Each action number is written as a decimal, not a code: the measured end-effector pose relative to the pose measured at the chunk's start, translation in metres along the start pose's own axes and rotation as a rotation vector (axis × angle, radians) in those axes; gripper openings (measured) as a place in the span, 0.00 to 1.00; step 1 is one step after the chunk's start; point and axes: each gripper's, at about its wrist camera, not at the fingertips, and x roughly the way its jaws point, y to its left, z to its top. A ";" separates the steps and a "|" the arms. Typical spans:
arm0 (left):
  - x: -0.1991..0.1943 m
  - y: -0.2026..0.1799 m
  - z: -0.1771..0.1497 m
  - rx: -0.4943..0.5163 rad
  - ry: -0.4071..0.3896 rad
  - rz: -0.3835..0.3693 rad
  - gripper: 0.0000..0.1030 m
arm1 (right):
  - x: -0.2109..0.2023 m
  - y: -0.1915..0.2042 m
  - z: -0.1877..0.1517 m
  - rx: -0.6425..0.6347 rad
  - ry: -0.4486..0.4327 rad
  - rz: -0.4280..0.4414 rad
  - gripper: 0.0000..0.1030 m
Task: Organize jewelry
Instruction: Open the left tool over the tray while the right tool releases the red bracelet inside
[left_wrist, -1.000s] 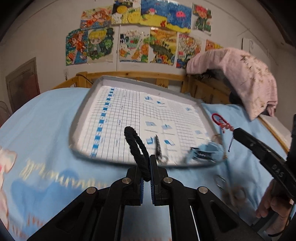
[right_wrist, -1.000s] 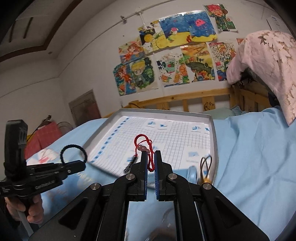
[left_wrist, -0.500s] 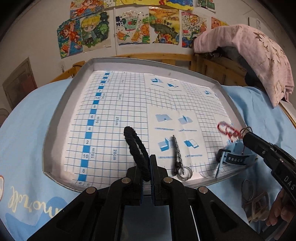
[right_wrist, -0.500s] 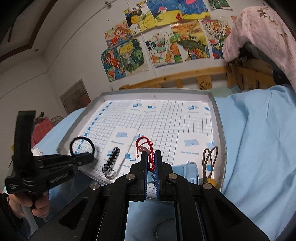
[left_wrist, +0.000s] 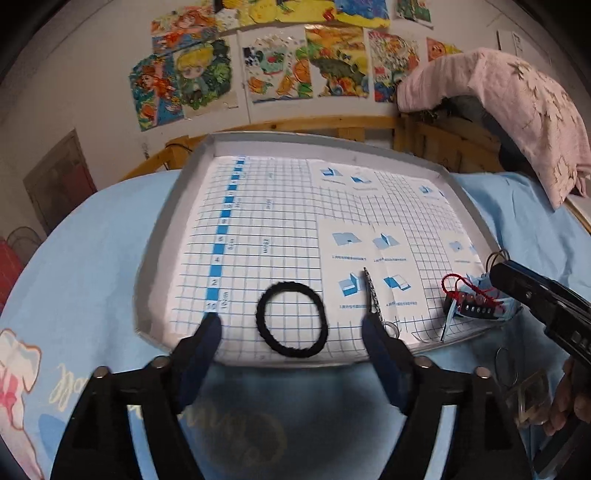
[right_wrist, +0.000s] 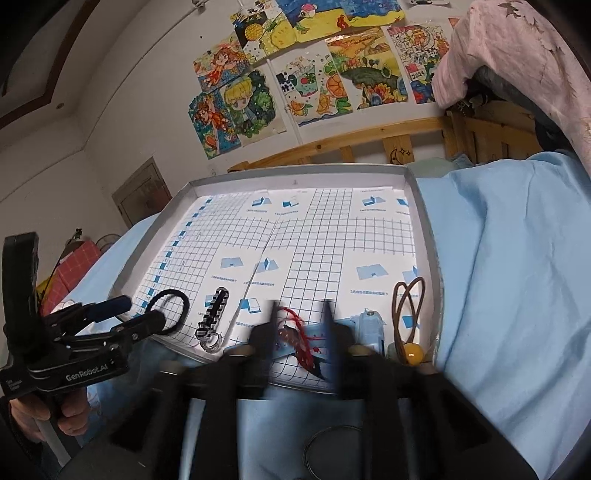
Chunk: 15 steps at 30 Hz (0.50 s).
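Left hand-held gripper (left_wrist: 290, 325) has just been opening — jaws spread wide, nothing pressed between them, pointing toward 12 o'clock. Right hand-held gripper (right_wrist: 300, 325) has just been opening too — partly apart, angled downward.

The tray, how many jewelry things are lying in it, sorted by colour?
Black: 2, the black hair tie and the black-and-white braided keychain
Red: 1, the red cord bracelet
Blue: 1, the blue watch
Brown: 1, the brown hair tie with a yellow bead
Total: 5 in the tray
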 end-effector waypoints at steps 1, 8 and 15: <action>-0.003 0.004 -0.001 -0.018 -0.012 -0.005 0.81 | -0.005 0.000 0.000 0.005 -0.019 -0.003 0.53; -0.053 0.024 -0.015 -0.154 -0.140 -0.043 0.95 | -0.053 0.004 0.005 -0.031 -0.150 -0.004 0.65; -0.123 0.028 -0.039 -0.239 -0.289 -0.069 1.00 | -0.124 0.023 0.001 -0.132 -0.264 0.018 0.91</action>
